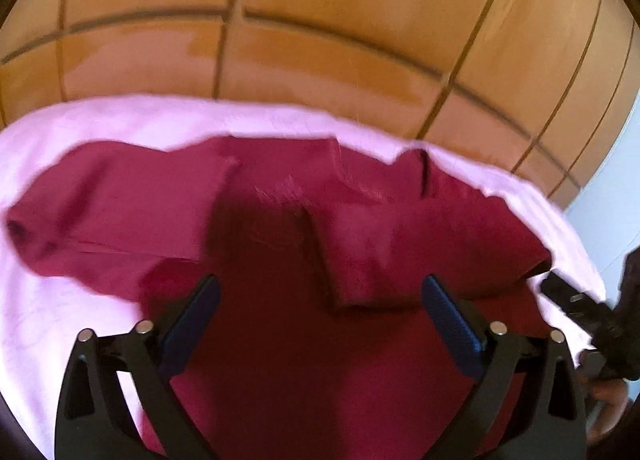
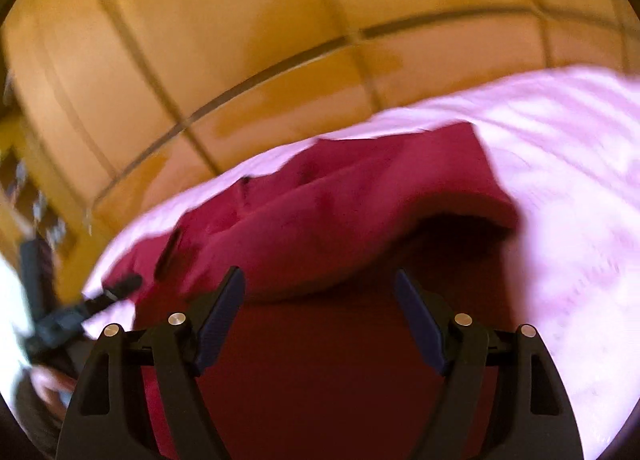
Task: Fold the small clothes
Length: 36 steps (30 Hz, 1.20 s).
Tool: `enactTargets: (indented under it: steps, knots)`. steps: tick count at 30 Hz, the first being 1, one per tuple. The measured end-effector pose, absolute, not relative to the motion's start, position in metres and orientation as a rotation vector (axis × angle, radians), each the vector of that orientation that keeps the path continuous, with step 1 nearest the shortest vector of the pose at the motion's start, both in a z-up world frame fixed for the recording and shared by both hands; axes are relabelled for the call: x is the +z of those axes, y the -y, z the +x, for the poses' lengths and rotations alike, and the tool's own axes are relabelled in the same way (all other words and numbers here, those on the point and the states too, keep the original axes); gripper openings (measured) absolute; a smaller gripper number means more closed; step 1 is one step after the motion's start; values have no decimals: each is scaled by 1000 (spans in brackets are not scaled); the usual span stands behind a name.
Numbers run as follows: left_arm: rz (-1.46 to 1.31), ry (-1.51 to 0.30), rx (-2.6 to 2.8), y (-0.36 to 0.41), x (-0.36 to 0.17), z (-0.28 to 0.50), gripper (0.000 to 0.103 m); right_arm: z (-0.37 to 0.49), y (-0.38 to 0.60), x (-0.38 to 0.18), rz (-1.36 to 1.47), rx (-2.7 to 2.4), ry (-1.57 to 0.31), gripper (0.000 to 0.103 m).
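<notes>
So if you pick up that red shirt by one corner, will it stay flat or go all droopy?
Probably droopy: the red shirt already lies in soft folds and wrinkles on the pink sheet. It looks thin, so likely light. Its folded sleeve would probably flop open when lifted.

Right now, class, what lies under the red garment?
The red garment lies on a pink cloth that shows all round its edges; orange floor tiles lie beyond. What supports the cloth beneath the garment is covered.
</notes>
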<state>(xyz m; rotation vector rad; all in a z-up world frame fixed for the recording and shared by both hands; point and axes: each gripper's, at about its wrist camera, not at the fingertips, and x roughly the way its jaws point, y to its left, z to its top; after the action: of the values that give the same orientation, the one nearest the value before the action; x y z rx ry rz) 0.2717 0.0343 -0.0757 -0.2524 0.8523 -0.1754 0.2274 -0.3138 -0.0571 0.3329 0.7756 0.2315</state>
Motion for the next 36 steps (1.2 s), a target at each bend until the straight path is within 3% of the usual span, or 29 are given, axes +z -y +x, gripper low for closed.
enactTargets:
  steps: [1, 3, 6, 9, 12, 13, 14, 16, 18, 20, 22, 29, 32, 34, 36]
  knots:
    - [-247, -891, -169, -31, -84, 284, 78, 228, 327, -58, 392, 227, -772, 77]
    - [-254, -951, -160, -28, -98, 300, 66, 229, 343, -60, 462, 214, -756, 77]
    - [-257, -956, -162, -23, -104, 309, 59, 237, 360, -65, 530, 203, -743, 77]
    - [-243, -959, -179, -18, -103, 309, 8, 255, 373, -74, 634, 209, -745, 77]
    - [-243, -938, -177, -22, -91, 312, 7, 272, 388, -84, 757, 166, -750, 77]
    - [-227, -909, -171, -25, -81, 312, 6, 276, 395, -87, 803, 140, -748, 71]
    - [-216, -879, -164, -27, -73, 313, 6, 277, 400, -86, 825, 117, -741, 63]
    - [-209, -832, -157, -30, -60, 315, 6, 275, 406, -82, 828, 75, -719, 34]
    - [-184, -825, -146, -30, -58, 318, 6, 273, 400, -77, 715, 39, -717, 16]
    - [-123, -848, -131, -23, -71, 324, 6, 273, 396, -86, 651, -23, -774, 15]
    - [-73, -888, -119, -18, -91, 325, 7, 271, 401, -105, 702, -43, -806, 7]
    - [-95, -873, -113, -25, -104, 320, 16, 268, 388, -109, 573, -50, -758, 7]
    - [-102, -866, -95, -30, -103, 313, 35, 268, 394, -106, 614, -32, -749, 7]
    - [-109, -862, -60, -36, -104, 306, 68, 263, 398, -103, 630, -30, -756, 7]
    - [-139, -861, -60, -41, -106, 303, 70, 255, 395, -95, 582, -55, -759, 9]
